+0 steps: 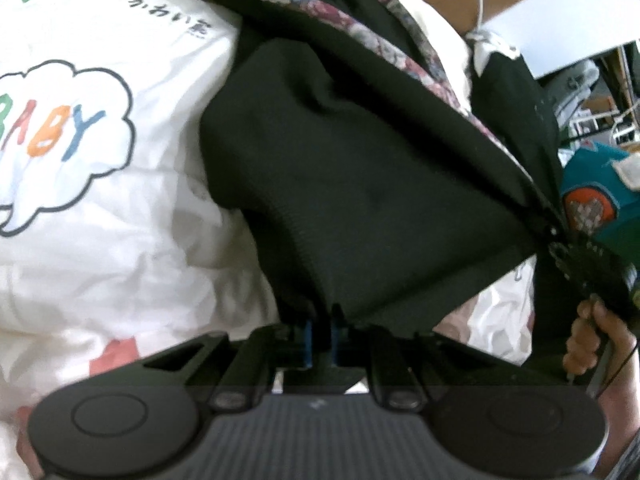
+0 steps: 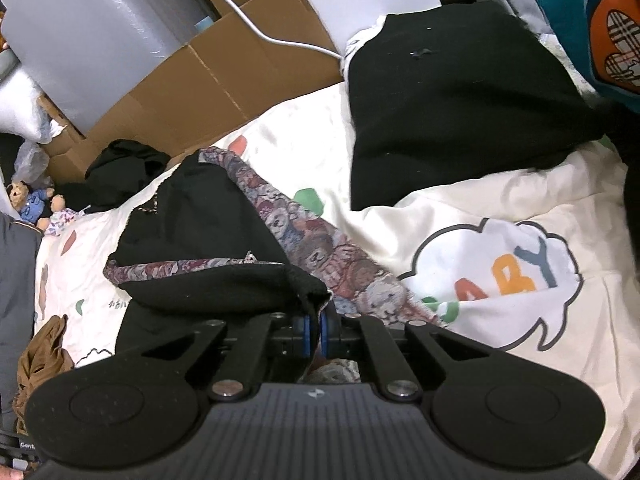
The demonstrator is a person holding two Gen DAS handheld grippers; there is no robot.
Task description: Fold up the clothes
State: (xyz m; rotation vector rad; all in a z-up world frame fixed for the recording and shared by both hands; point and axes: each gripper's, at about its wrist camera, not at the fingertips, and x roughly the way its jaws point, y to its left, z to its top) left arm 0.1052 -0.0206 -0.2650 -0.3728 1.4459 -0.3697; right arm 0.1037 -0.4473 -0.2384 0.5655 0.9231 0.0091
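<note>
A black garment (image 1: 360,184) with a bear-patterned trim (image 2: 320,248) hangs stretched between the two grippers, lifted over a white quilt (image 1: 120,240). The left gripper (image 1: 321,338) is clenched on the garment's lower edge, the cloth rising straight ahead of its blue pads (image 1: 307,340). To that gripper's right the cloth runs taut to the right gripper (image 2: 316,334), which is clamped on a corner where the black knit and the trim meet; in the left view a hand (image 1: 596,340) grips its handle. Ahead and to the left of the right gripper the rest of the garment bunches on the quilt. Farther ahead and right lies a folded black piece (image 2: 460,100). A cloud print (image 2: 504,272) with coloured letters sits right of the right gripper. Flattened cardboard (image 2: 224,80) and a white cable (image 2: 256,28) lie beyond the quilt, small stuffed bears (image 2: 32,204) far left.
</note>
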